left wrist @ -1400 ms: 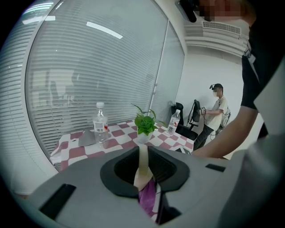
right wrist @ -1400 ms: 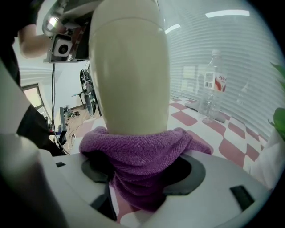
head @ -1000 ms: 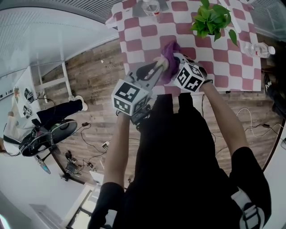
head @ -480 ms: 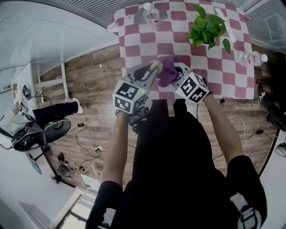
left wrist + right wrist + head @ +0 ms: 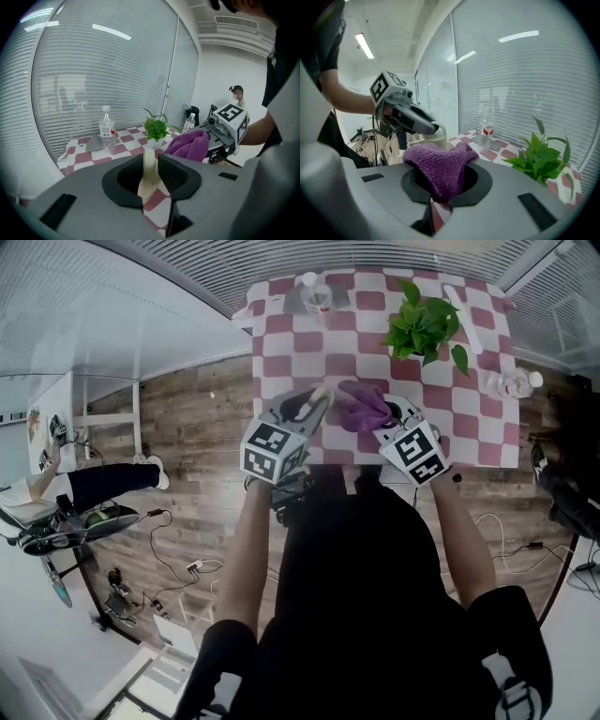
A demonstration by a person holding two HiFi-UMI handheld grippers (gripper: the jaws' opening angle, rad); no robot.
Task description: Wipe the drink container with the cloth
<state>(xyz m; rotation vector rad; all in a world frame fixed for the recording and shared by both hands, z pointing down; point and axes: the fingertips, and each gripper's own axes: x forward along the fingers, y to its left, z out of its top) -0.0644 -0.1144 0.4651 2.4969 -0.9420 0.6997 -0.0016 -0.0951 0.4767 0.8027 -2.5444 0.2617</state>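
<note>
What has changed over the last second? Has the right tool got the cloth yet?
Yes. The right tool has closed its jaws on the purple cloth, which now sits bunched between them beside the drink container. The left tool keeps the container between its jaws, which are opening slightly. The plant and water bottle on the checked table have not moved.

Lighting is bright, white and even. It is supplied by ceiling strip lights [image 5: 364, 45], which are mirrored as glare streaks on the glass wall [image 5: 511, 84] at the right. Heavy fisheye bending is noted at all edges, and the corners of both gripper views are vignetted to black. In the head view, the dark clothing [image 5: 375, 615] near the camera is crushed to flat black. The cloth [image 5: 440, 168] pile is resolved sharply, with soft shading in its folds. Far background detail is rendered slightly soft.
</note>
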